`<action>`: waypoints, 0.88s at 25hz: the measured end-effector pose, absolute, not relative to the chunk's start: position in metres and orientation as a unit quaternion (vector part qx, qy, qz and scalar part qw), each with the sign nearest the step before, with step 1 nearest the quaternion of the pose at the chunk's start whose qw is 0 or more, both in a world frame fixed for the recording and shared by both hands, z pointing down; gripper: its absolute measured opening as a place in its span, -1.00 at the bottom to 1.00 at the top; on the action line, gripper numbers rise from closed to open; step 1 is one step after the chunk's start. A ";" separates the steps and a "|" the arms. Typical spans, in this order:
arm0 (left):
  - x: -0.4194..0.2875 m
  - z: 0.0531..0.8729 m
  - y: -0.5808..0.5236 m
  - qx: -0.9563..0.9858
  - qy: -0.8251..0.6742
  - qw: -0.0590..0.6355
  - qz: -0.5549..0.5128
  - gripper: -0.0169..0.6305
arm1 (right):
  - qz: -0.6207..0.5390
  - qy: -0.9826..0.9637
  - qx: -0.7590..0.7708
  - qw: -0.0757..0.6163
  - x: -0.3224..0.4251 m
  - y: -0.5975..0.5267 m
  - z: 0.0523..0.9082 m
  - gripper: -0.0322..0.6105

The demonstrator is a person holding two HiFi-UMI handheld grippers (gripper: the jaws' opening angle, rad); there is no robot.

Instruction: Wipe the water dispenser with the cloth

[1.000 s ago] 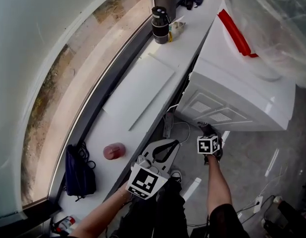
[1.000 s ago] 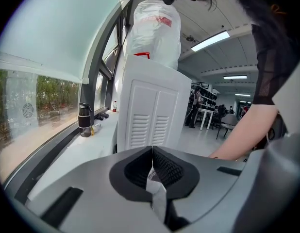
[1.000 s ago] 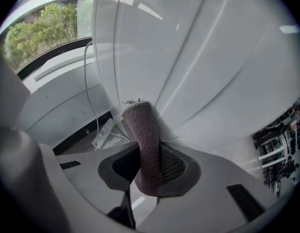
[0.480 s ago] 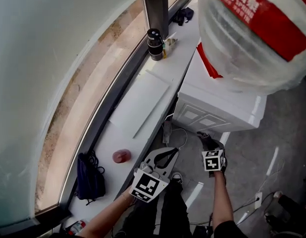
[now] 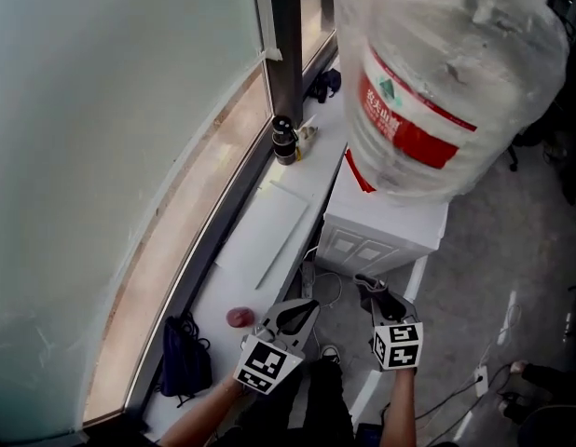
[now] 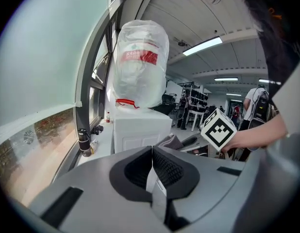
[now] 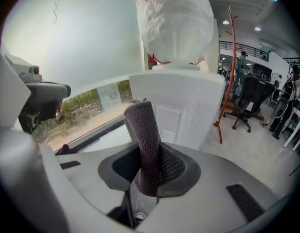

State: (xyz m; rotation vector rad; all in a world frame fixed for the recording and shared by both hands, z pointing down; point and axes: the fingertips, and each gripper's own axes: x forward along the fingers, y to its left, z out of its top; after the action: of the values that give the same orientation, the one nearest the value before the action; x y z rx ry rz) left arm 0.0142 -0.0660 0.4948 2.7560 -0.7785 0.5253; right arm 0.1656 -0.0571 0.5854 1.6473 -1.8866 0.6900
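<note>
While the right gripper (image 7: 149, 165) is clenched on the cloth (image 7: 141, 130), no wiping contact shows. The dark, ribbed cloth stands up out of the closed jaws as a folded strip, and its top hangs free in the air, apart from every surface. The left gripper (image 6: 152, 165) has its jaws pressed together with nothing between them. It sits low beside the right one, on the side nearer the window ledge (image 5: 269, 236).

Judged from this, taking up the cloth is done and the wipe itself is all left. No view shows a damp or cleaned patch on the white cabinet, so whether any side has been wiped cannot be told.

The water dispenser (image 5: 386, 231) stands on the floor (image 5: 474, 287) ahead of both grippers. Its left side is close against the ledge's edge and its panelled side faces them. In the right gripper view the cloth's tip overlaps that side, but the head view shows a gap of floor between the jaws and the cabinet's foot. The large bottle (image 5: 446, 73), wrapped in clear plastic with a red label, sits on top of the cabinet, well above both grippers.
</note>
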 end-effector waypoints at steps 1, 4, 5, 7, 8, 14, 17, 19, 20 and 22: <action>0.008 0.486 -0.064 0.941 -0.265 0.111 0.179 -0.90 | 0.255 -0.700 0.616 0.258 0.160 -0.054 0.569 -0.58; -0.008 0.461 -0.055 0.942 -0.262 0.106 0.179 -0.90 | 0.254 -0.695 0.633 0.230 0.148 -0.039 0.524 -0.58; -0.013 0.454 -0.050 0.943 -0.260 0.107 0.178 -0.90 | 0.254 -0.692 0.638 0.223 0.144 -0.032 0.512 -0.58; -0.021 0.439 -0.040 0.945 -0.254 0.110 0.174 -0.90 | 0.255 -0.686 0.647 0.214 0.138 -0.017 0.489 -0.58; -0.024 0.432 -0.036 0.946 -0.252 0.110 0.171 -0.90 | 0.253 -0.684 0.651 0.211 0.135 -0.010 0.479 -0.58; -0.037 0.401 -0.009 0.955 -0.234 0.109 0.146 -0.90 | 0.250 -0.676 0.669 0.179 0.114 0.034 0.430 -0.58; -0.038 0.396 0.009 0.958 -0.220 0.108 0.146 -0.90 | 0.251 -0.675 0.673 0.171 0.107 0.058 0.415 -0.58; -0.039 0.392 0.020 0.960 -0.215 0.106 0.146 -0.90 | 0.251 -0.678 0.671 0.166 0.103 0.072 0.406 -0.58; -0.039 0.389 0.025 0.960 -0.214 0.107 0.144 -0.90 | 0.251 -0.680 0.670 0.163 0.102 0.080 0.402 -0.58; -0.040 0.383 0.035 0.960 -0.216 0.112 0.137 -0.90 | 0.247 -0.683 0.668 0.159 0.099 0.093 0.394 -0.58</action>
State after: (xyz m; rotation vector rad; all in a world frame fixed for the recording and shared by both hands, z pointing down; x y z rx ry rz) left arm -0.0400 0.0352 0.3826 2.8183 -0.6329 0.4010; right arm 0.0990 0.0928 0.3935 1.9110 -1.9533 0.7059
